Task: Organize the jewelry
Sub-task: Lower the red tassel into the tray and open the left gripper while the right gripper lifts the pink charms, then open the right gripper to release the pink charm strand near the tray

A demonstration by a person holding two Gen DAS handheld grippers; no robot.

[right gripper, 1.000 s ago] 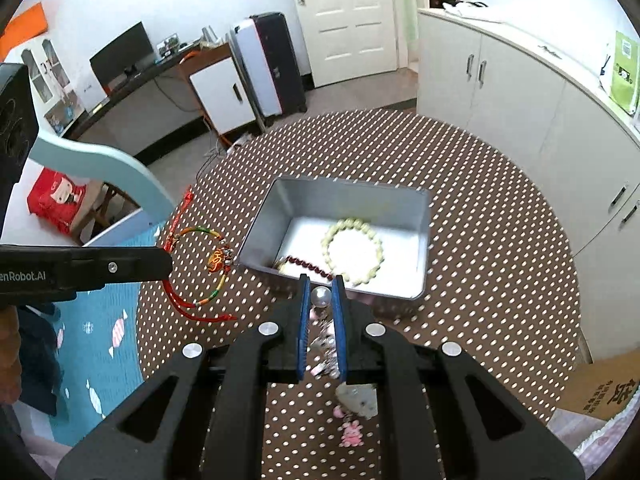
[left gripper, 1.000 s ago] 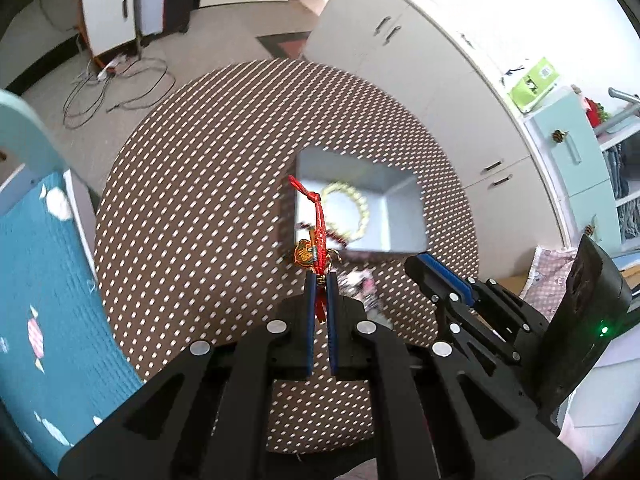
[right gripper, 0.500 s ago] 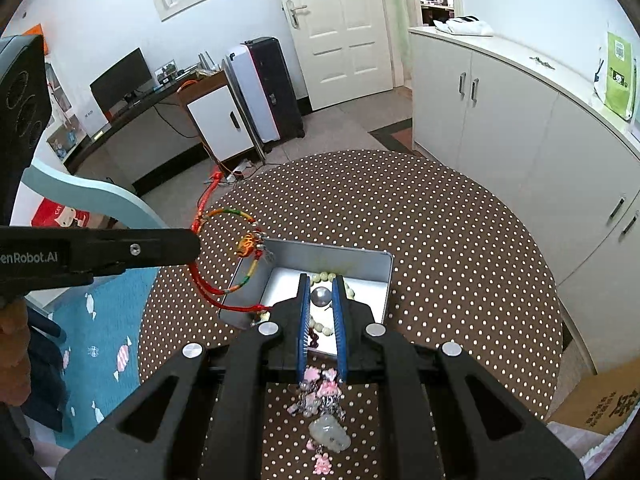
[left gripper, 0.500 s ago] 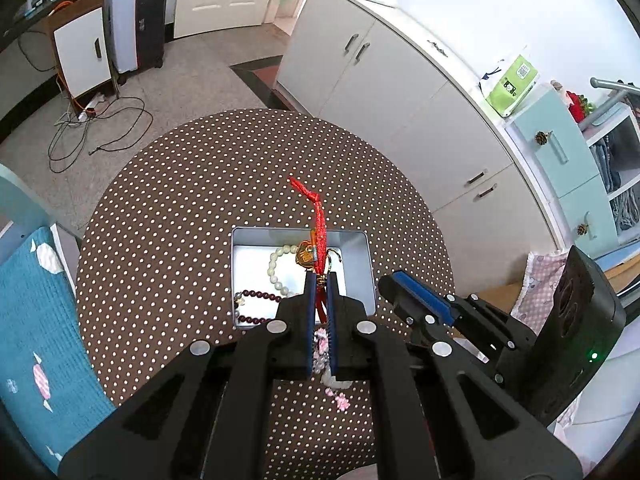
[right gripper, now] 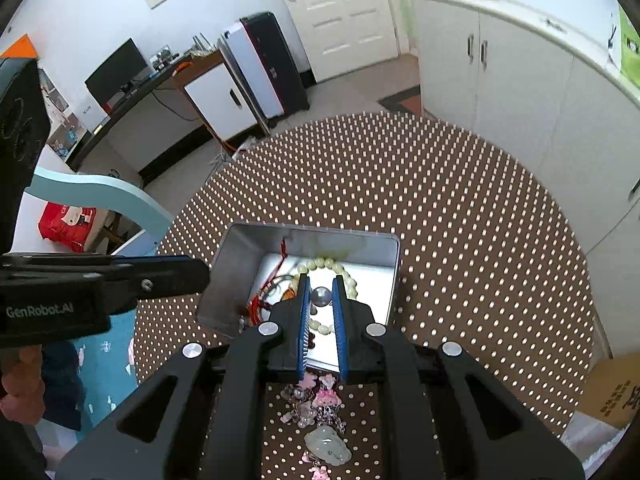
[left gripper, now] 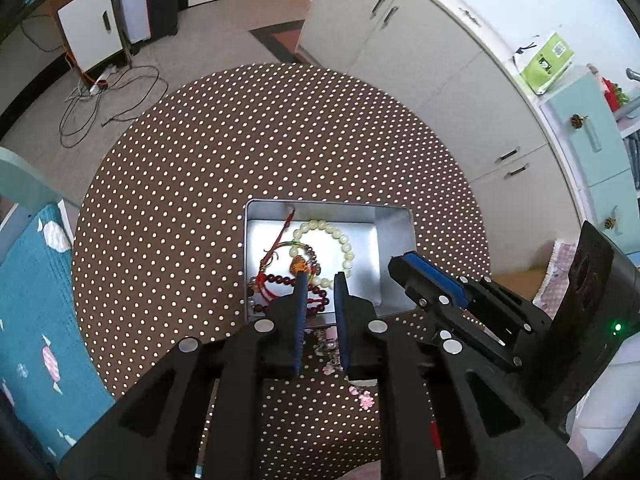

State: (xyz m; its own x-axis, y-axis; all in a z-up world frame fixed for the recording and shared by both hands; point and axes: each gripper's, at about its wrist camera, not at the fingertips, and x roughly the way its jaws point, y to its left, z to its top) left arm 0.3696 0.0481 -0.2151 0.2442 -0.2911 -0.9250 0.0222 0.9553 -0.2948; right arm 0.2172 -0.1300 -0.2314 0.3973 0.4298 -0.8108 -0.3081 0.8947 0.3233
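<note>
Table (left gripper: pixel 280 128): round, brown cloth with white dots; carries all items below.

Tin (left gripper: pixel 400 240): open metal box, near side of table. A second ago the left tool hung beside it; both tools now stand over it.

Left gripper (left gripper: pixel 319 280): jaws opening, nothing between them. A moment ago it pinched the red cord; that hold is released.

Right gripper (right gripper: pixel 319 286): pressed on a silver bead (right gripper: pixel 321 296), same narrow hold as a second ago. The charm cluster (right gripper: pixel 316 404) hangs below it, over the cloth just short of the tin's near wall.

Pale bracelet (left gripper: pixel 340 240): in tin, unmoved.

Dark red bracelet (left gripper: pixel 288 292): in tin, near-left corner, unmoved.

Red cord (left gripper: pixel 280 240): formerly dangling from the left gripper, now lying in the tin across both bracelets, its gold charm (left gripper: pixel 300 266) near the middle.

Status: three pieces stowed. The charm cluster appears the last piece outside; judged next for deposit.
</note>
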